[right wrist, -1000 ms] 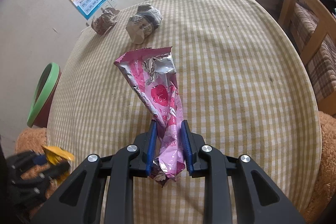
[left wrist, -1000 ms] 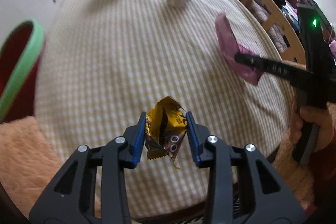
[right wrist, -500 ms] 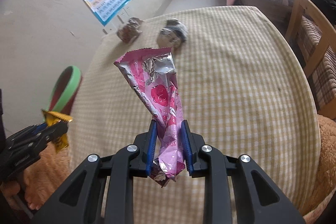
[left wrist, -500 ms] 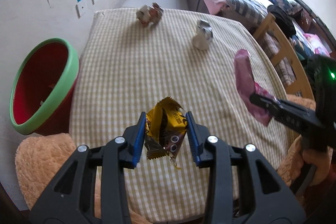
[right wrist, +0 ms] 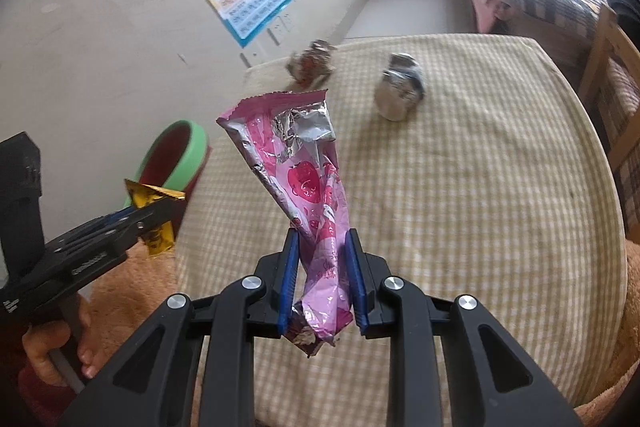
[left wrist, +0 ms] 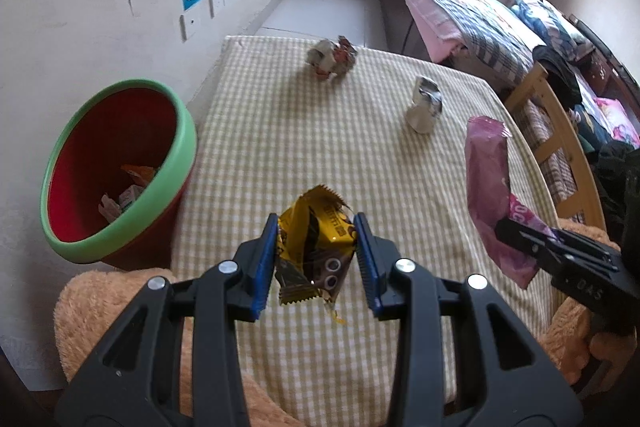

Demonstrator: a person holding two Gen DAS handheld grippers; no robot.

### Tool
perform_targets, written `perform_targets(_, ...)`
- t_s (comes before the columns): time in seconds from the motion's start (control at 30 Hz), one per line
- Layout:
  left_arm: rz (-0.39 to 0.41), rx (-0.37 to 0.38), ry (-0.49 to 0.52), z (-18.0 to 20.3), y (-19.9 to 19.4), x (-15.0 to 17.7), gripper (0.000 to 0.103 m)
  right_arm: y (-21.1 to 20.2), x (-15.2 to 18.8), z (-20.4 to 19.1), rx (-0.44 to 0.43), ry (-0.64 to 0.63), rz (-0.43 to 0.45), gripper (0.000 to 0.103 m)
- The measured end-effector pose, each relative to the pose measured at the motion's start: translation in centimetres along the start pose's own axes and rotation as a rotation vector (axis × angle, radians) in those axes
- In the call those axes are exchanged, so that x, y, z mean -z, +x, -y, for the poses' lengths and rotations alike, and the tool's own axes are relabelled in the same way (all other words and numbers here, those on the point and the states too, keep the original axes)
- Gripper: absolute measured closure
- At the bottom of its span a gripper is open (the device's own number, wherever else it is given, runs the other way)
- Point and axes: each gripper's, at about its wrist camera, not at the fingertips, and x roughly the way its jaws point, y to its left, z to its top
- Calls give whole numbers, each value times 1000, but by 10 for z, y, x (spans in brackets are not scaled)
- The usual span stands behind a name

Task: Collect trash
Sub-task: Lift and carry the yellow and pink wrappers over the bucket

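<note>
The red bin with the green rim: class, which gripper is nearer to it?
Left. The left gripper, holding the yellow wrapper, is beside the bin; the right gripper, holding the pink wrapper, is across the table.

Both tongs, left [left wrist: 316, 259] and right [right wrist: 321, 277], seemingly higher above the table [left wrist: 372, 163] now.

Four wrappers [left wrist: 314, 247], one bin [left wrist: 120, 171]

Left hand-held gripper [left wrist: 316, 263] clamps the yellow wrapper [left wrist: 314, 251] above the bench [left wrist: 320, 147]; red bin [left wrist: 116, 167] sits left.
</note>
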Motion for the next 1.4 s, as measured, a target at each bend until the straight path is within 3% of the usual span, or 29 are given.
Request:
perform_targets(0.47,12,-14,-97,-43,-1,1,68,16,-10,-53,-44,-99,-25,79)
perform_targets(0.97,48,-81,-201,-104,-16,3,68,40,-26,-112,-101,-223,-48,78)
perform_targets(1.4,73,-107,-250,-130,-22,4,68,54,-41,-153,-121,-333,-52,78)
